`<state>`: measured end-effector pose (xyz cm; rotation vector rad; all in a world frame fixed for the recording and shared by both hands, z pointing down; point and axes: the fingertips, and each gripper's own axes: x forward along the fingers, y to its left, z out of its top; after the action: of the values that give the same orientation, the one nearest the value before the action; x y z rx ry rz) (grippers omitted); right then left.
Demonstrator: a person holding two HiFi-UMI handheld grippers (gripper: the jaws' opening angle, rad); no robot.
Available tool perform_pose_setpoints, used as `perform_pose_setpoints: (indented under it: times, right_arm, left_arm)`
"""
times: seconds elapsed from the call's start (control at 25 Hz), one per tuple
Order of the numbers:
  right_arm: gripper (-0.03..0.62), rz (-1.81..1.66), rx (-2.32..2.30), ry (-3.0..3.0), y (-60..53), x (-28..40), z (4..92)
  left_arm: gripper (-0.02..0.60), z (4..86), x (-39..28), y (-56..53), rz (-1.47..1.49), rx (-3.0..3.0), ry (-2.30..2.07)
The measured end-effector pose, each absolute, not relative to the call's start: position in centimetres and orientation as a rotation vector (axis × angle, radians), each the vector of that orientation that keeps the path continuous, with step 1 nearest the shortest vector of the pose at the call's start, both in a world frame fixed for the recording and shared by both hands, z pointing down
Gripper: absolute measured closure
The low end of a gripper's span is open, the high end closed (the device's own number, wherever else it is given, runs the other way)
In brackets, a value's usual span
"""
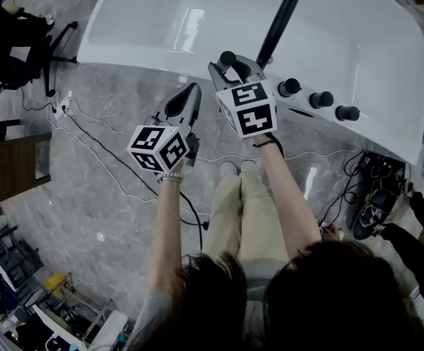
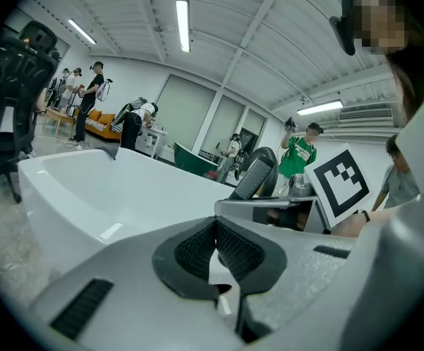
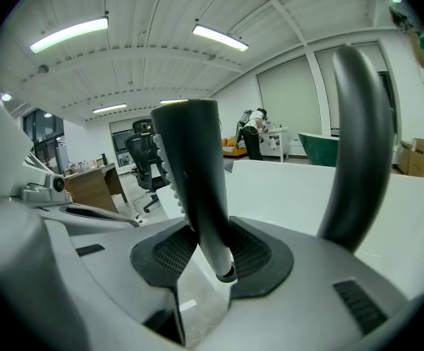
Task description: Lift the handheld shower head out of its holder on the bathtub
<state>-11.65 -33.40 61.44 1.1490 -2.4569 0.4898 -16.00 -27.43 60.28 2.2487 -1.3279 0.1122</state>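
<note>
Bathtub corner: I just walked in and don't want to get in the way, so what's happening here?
A person stands at the white bathtub with a gripper in each hand. The right gripper is clamped on the dark shower head and holds it upright. The shower head's lower end shows bare below the pads, so it seems to be out of its holder. The left gripper is shut and empty, held beside the right one and touching nothing.

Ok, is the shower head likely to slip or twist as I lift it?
Possibly. The right gripper pinches the shower head near its narrow lower end, so the wider top may swing. Its smooth, tapering handle looks slippery. It seems rigid, not floppy.
</note>
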Motion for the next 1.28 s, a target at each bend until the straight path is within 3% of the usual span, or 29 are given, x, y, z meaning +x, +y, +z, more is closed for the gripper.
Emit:
perform_pose_setpoints:
  times: [1.28]
  right_arm:
    - [0.461, 0.405, 1.074, -2.660, -27.0, -6.7, 43.6]
  left_arm:
    - [0.575, 44.3, -11.3, -22.1, -0.056, 2.364, -1.396]
